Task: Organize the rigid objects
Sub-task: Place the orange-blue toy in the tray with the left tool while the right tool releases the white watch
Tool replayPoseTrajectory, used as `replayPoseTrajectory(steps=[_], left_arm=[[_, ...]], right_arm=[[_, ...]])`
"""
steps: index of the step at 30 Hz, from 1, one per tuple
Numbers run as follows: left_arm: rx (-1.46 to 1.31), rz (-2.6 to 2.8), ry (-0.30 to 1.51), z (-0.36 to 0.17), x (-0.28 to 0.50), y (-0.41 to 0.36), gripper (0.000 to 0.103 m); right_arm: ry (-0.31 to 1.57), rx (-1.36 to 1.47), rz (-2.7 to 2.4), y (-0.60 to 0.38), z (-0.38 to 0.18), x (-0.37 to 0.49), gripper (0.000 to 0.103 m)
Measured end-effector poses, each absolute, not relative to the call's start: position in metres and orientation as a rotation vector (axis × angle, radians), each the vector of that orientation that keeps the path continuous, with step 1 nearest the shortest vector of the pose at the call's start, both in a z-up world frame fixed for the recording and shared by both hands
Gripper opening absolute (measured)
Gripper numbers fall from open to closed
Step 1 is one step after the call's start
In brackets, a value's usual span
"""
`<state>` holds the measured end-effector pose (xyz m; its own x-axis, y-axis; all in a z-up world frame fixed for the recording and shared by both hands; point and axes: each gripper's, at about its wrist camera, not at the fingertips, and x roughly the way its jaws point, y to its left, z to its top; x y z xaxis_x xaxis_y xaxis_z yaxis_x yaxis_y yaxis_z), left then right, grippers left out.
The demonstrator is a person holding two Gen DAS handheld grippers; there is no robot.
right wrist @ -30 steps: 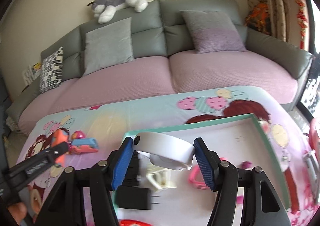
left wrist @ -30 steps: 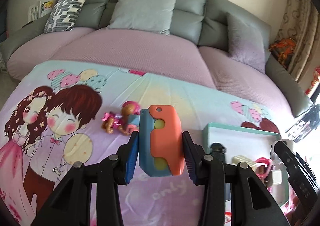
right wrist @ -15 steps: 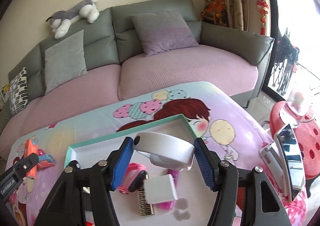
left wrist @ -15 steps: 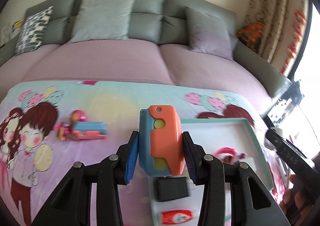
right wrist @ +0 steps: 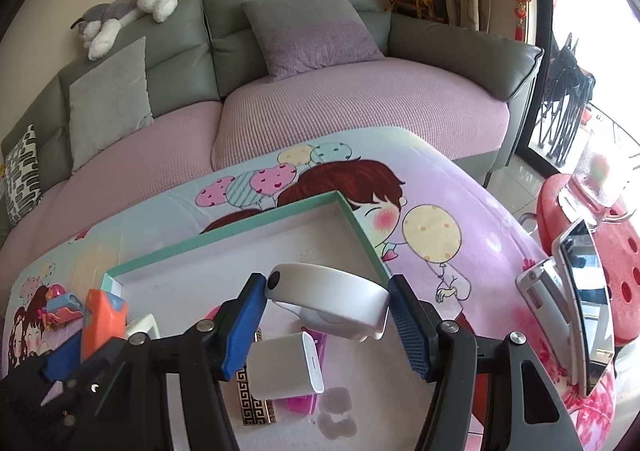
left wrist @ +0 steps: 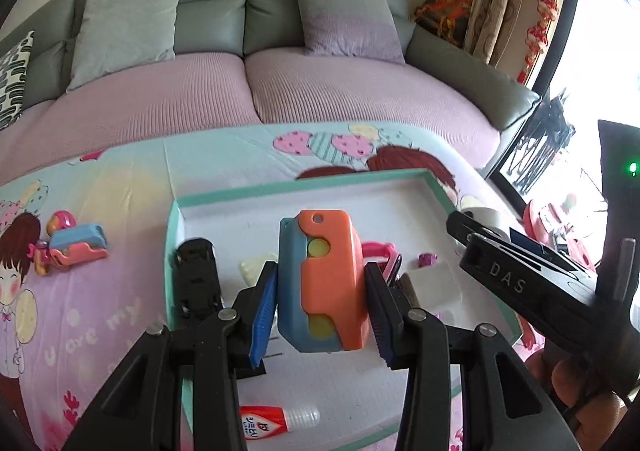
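My left gripper [left wrist: 322, 287] is shut on an orange and blue toy block [left wrist: 324, 279] and holds it above the teal-rimmed white tray [left wrist: 280, 189]. My right gripper [right wrist: 326, 311] is shut on a white rounded device [right wrist: 326, 301] and holds it above the same tray [right wrist: 224, 239], near its right side. The tray holds a black toy car [left wrist: 196, 275], a white box [right wrist: 286, 365], a pink item [left wrist: 378, 251], a patterned lighter [right wrist: 256, 399] and a red and white tube [left wrist: 276, 419]. The left gripper and its block [right wrist: 102, 321] show at the left of the right wrist view.
A blue and pink toy [left wrist: 76, 245] lies on the cartoon-print cloth [left wrist: 100, 187] left of the tray. A pink and grey sofa [left wrist: 248, 91] stands behind. A red stool [right wrist: 600, 263] with a phone-like mirror [right wrist: 580, 291] stands at the right.
Both grippers have swung to the right with their loads. The left one has moved from over the cloth to over the tray; the right one has moved toward the tray's right side.
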<state>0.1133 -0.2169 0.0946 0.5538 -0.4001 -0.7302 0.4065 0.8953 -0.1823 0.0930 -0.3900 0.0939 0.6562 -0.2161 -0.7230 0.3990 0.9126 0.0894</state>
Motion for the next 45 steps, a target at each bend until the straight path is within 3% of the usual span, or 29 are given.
replayPoseTrajectory(steps=[29,36,45], left_arm=[[-0.022,-0.43,0.934,0.085,0.123,-0.203,0.044],[-0.031,-0.434,0.922,0.092,0.122,-0.199,0.044],[-0.062,-0.405,0.879,0.108,0.12,-0.181,0.045]], right_arm=[[0.855,0.102,-0.356,-0.365,0.076,0.112,0.068],[0.86,0.087,-0.345,-0.362,0.076,0.112,0.077],[0.832,0.052,-0.331,-0.352,0.085,0.111,0.101]])
